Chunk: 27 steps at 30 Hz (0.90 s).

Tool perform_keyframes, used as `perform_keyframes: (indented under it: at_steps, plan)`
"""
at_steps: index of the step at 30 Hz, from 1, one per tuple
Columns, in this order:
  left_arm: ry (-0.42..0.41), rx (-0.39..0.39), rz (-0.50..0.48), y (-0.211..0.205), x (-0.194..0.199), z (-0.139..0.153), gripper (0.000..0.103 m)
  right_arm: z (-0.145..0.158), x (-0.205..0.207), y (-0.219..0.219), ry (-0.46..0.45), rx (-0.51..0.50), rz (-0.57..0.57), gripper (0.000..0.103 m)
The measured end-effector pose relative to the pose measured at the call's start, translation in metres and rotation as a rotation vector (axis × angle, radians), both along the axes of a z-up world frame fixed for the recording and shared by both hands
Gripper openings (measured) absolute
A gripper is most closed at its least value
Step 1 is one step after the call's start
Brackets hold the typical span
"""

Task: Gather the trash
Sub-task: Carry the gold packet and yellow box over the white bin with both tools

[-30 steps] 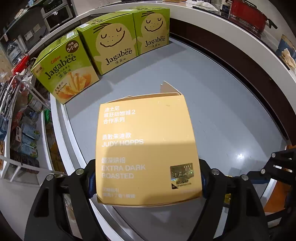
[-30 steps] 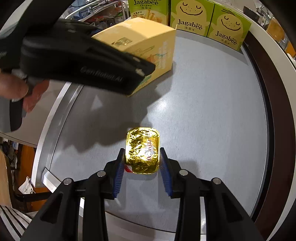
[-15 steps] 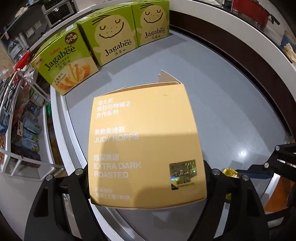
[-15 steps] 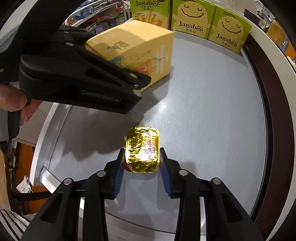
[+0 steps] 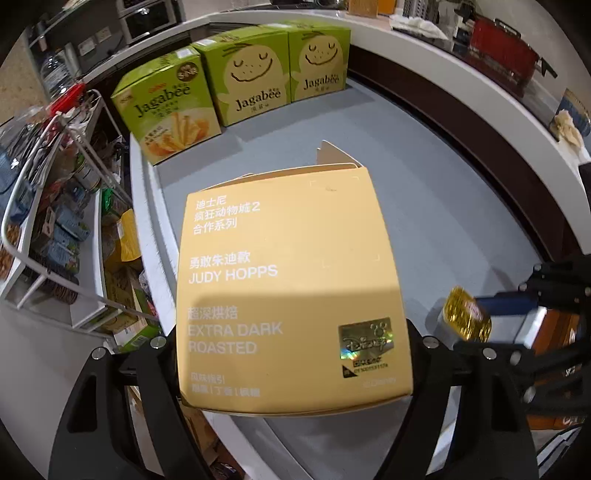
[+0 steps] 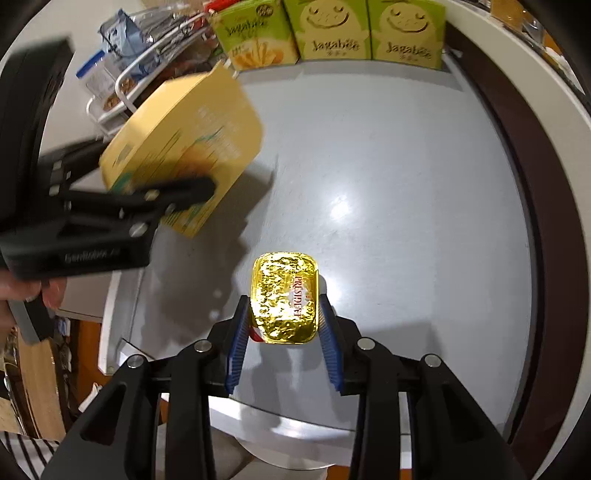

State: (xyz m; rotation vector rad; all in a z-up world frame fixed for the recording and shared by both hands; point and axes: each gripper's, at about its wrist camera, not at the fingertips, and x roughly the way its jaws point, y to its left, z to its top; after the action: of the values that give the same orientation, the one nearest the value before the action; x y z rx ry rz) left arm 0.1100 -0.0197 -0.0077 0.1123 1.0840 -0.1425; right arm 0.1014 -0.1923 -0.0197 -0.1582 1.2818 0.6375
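My left gripper (image 5: 291, 354) is shut on a tan coffee box (image 5: 288, 284) printed "JUDY HOPPS, EXTRA DARK ROASTED", its top flap open, held above the grey counter (image 5: 424, 192). In the right wrist view the same tan box (image 6: 184, 147) hangs at upper left, clamped by the left gripper (image 6: 173, 192), a hand behind it. My right gripper (image 6: 284, 321) is shut on a small gold-foil butter tub (image 6: 284, 297) between its blue pads, lifted off the grey counter (image 6: 406, 206). The gold tub (image 5: 467, 317) also shows at the right of the left wrist view.
Three green Jagabee boxes (image 5: 240, 85) stand along the counter's far edge, also the Jagabee boxes (image 6: 332, 33) in the right view. A white wire rack (image 5: 55, 206) with snack packets stands left of the counter. A dark raised wall (image 5: 480, 140) borders the right side.
Both grippers have risen and drifted with their loads: the tan box and the gold tub now hang clear of the counter, and the tub has come into the left wrist view.
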Motion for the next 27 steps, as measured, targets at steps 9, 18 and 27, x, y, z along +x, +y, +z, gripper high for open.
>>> perform_keyframes:
  at_steps: [9, 18, 27]
  plan:
    - [-0.074, -0.051, 0.046, -0.003, -0.054, 0.033, 0.080, 0.040, -0.017, -0.033, -0.025, 0.110, -0.030, 0.035]
    - [-0.073, -0.076, 0.034, -0.026, -0.123, 0.049, 0.080, 0.063, -0.045, -0.065, 0.011, 0.155, 0.014, 0.035]
    - [0.026, -0.085, -0.035, -0.061, -0.176, 0.028, 0.080, 0.044, -0.094, -0.091, 0.125, 0.090, 0.094, 0.035]
